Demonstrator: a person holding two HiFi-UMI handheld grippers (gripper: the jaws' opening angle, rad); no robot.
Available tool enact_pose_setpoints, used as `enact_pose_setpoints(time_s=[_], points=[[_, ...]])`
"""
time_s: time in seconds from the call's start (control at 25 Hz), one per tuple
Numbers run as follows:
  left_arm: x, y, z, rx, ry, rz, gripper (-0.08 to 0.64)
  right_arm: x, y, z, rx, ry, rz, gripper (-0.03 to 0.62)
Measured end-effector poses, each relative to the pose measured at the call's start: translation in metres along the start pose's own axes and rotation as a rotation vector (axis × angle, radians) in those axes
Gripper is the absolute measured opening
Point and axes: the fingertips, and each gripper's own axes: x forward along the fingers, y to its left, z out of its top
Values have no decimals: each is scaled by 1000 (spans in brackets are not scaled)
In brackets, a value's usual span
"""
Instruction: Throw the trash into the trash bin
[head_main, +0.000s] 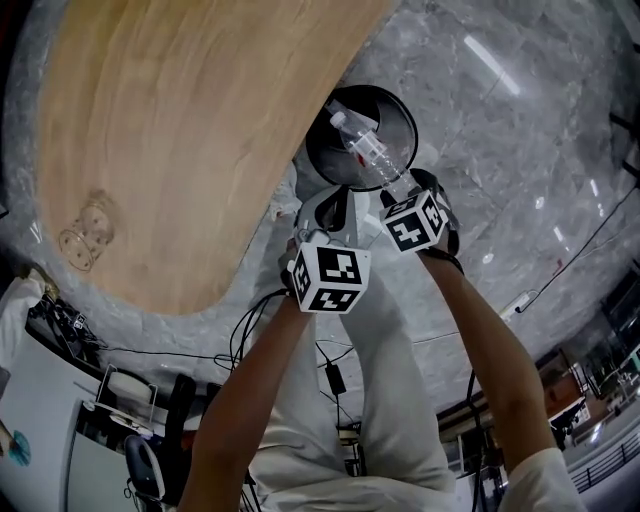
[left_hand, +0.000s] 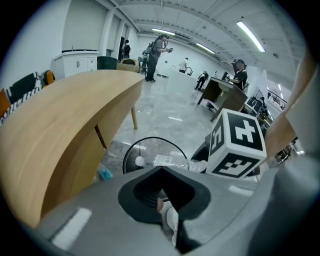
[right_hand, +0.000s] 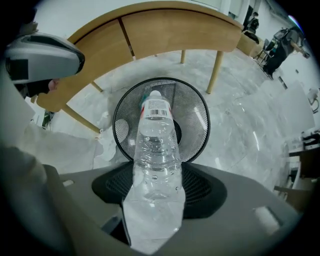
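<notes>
The plastic bottle (right_hand: 155, 165) is clear, empty and lightly dented. It hangs neck-down from the right gripper (right_hand: 152, 200), whose jaws are clamped on its base end. Its cap and barcode label sit above the mouth of the black mesh trash bin (right_hand: 197, 125). The bin stands on the marble floor (right_hand: 250, 140), just beside the curved edge of the wooden table (head_main: 180, 130).

The bottle is probably very light, with thin walls that buckle under pressure and a smooth, slippery skin. The stiffer base or neck would likely give a surer hold than the soft middle, and it should fall cleanly once released.

The left gripper (left_hand: 162, 200) waits beside the right one. Its jaws are drawn close, seemingly pinching a small pale scrap (left_hand: 170, 220) too small to identify.
</notes>
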Motion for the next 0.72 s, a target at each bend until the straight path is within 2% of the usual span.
enact_pose_setpoints(time_s=[0.16, 0.4, 0.72], points=[[4, 10, 6, -23, -6, -1, 0, 13, 5, 8, 9, 32, 2, 322], [8, 10, 11, -16, -5, -26, 0, 21, 9, 23, -19, 24, 6, 327], [5, 14, 14, -36, -12, -45, 0, 31, 18, 46, 20, 19, 55, 336]])
